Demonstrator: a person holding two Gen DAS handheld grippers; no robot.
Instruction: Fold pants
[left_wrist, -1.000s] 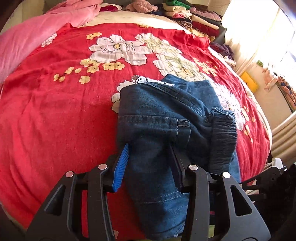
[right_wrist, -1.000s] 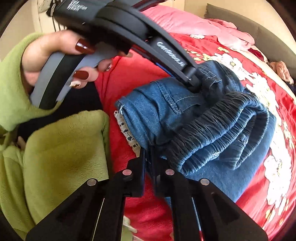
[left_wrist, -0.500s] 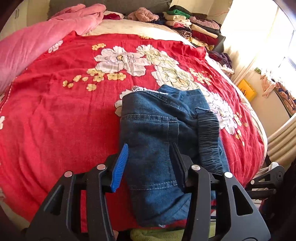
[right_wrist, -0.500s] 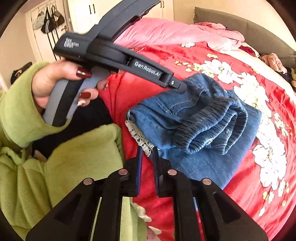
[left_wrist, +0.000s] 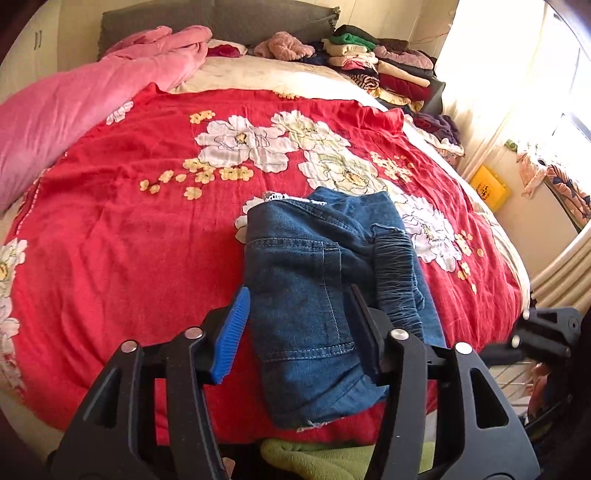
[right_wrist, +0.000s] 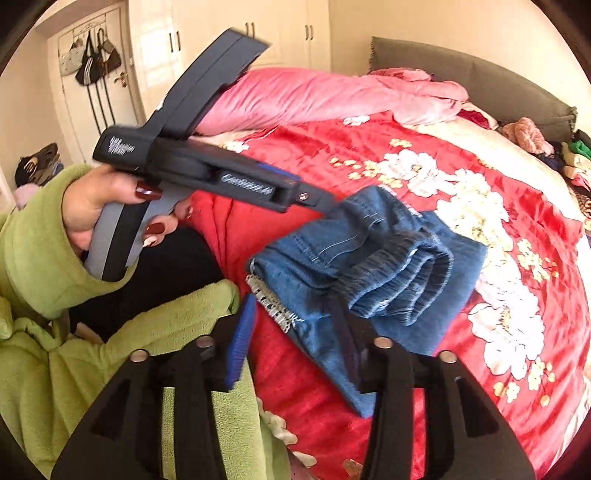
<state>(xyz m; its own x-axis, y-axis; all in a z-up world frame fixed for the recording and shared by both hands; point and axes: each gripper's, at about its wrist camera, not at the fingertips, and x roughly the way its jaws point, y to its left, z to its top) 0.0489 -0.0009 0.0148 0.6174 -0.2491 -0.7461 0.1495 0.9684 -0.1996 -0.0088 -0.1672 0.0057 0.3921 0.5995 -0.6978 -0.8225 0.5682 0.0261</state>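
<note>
The folded blue jeans (left_wrist: 325, 295) lie in a compact bundle near the front edge of the bed, on a red floral bedspread (left_wrist: 129, 229). The elastic waistband (left_wrist: 397, 273) is doubled over on top of the bundle's right side, and a strip of white lace trim (right_wrist: 273, 306) peeks out from under the denim at one end.

The left tool (left_wrist: 299, 332) hangs above the near part of the jeans, its jaws apart and opening; the denim shows through the gap below them, but neither pad presses on it. In the right wrist view a hand (right_wrist: 107, 206) in a green fleece sleeve (right_wrist: 33, 258) grips that tool's grey handle.

The right tool (right_wrist: 291, 339) is also above the bundle, over the lace end, its jaws apart and opening, with nothing clamped between them.

A pink quilt (left_wrist: 74, 103) is heaped along the bed's far left, and a stack of folded clothes (left_wrist: 376, 66) sits at the far right by the headboard (right_wrist: 480, 85).
</note>
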